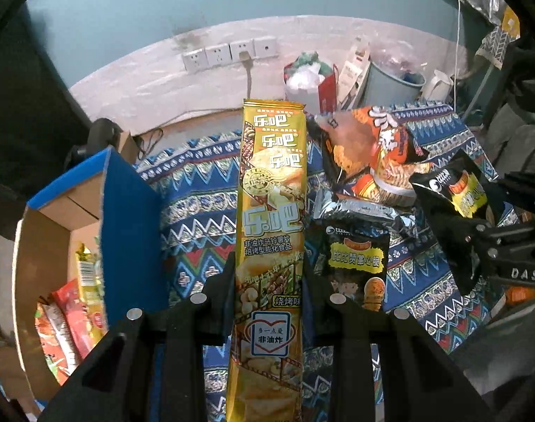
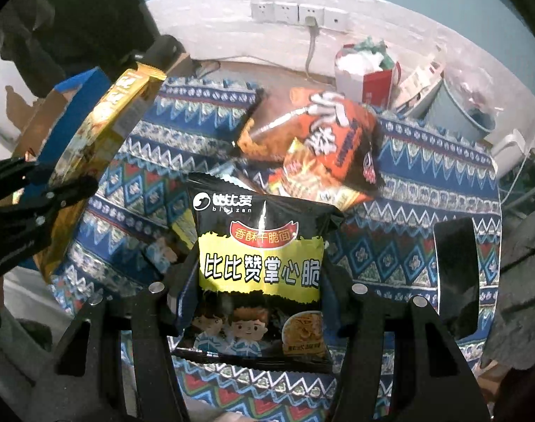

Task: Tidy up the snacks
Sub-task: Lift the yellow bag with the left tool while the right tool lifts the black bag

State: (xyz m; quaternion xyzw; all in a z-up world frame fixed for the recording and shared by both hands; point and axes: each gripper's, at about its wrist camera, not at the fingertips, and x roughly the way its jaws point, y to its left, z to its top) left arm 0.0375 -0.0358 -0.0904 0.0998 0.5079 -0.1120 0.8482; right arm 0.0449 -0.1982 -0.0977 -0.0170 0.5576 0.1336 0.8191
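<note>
A long golden chip pack (image 1: 271, 211) stands upright between the fingers of my left gripper (image 1: 267, 263), which is shut on it. To its left is an open cardboard box (image 1: 49, 239) with blue flaps, holding several snack packs (image 1: 70, 320). My right gripper (image 2: 260, 267) is shut on a black noodle-snack bag (image 2: 260, 246), lifted above the patterned cloth. In the left wrist view that right gripper (image 1: 478, 232) hangs at the right with its black bag (image 1: 457, 190). The right wrist view shows the left gripper (image 2: 56, 197) with the golden pack (image 2: 102, 130) at the left.
On the blue patterned cloth (image 1: 200, 190) lie orange snack bags (image 2: 334, 147), a silver pack (image 1: 359, 211) and another black bag (image 1: 355, 267). A flat black object (image 2: 455, 274) rests at the cloth's right. Behind the table are wall sockets (image 1: 228, 54), a grey bucket (image 1: 390, 81) and a red-and-white bag (image 1: 309, 84).
</note>
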